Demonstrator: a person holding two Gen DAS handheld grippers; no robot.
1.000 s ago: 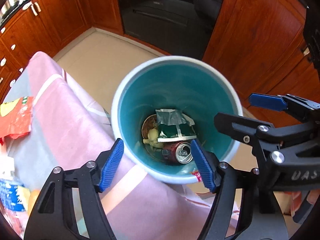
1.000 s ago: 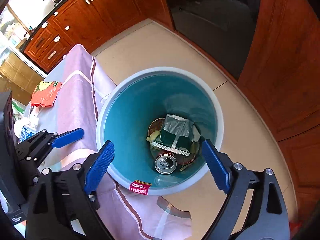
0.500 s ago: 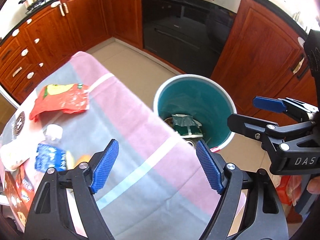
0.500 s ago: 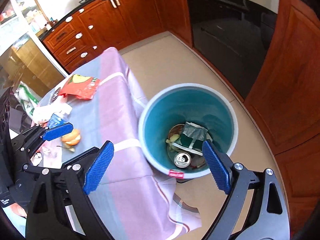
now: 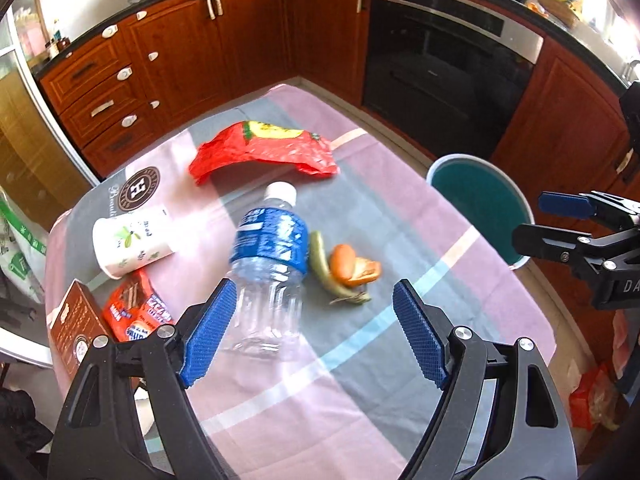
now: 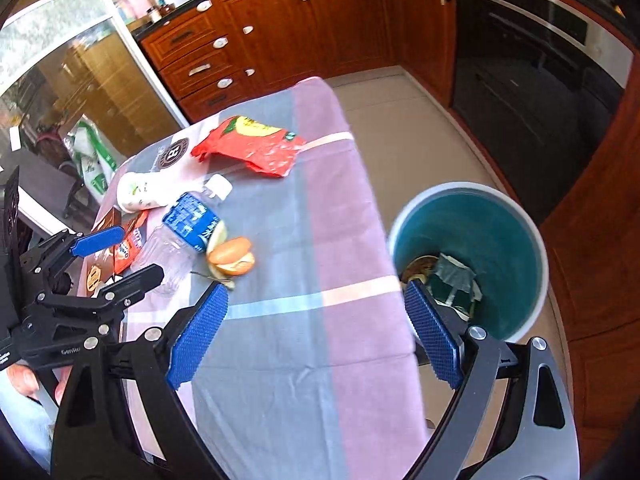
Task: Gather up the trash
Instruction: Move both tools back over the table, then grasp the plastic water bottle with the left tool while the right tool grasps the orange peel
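A teal bin [image 6: 516, 240] with a white rim stands on the floor by the table's right edge and holds a green wrapper [image 6: 452, 280]; it also shows in the left wrist view [image 5: 480, 200]. On the table lie an empty plastic bottle [image 5: 270, 264] with a blue label, orange and green peel [image 5: 344, 268], a red bag [image 5: 264, 150], a white cup [image 5: 134, 240] on its side and red snack packets [image 5: 136, 312]. My left gripper [image 5: 312, 332] is open and empty above the table, near the bottle. My right gripper [image 6: 316, 332] is open and empty over the table's edge beside the bin.
The table wears a pink and grey striped cloth [image 6: 304, 320]. A brown box [image 5: 76, 328] stands at its left edge. Wooden cabinets [image 5: 192, 52] and a black oven [image 5: 444, 68] line the far walls. An orange bag [image 5: 588, 396] lies on the floor at right.
Both grippers have pulled back and up from over the bin toward the table. The bottle, peel, bag and cup have come into view. Both stay open and empty.
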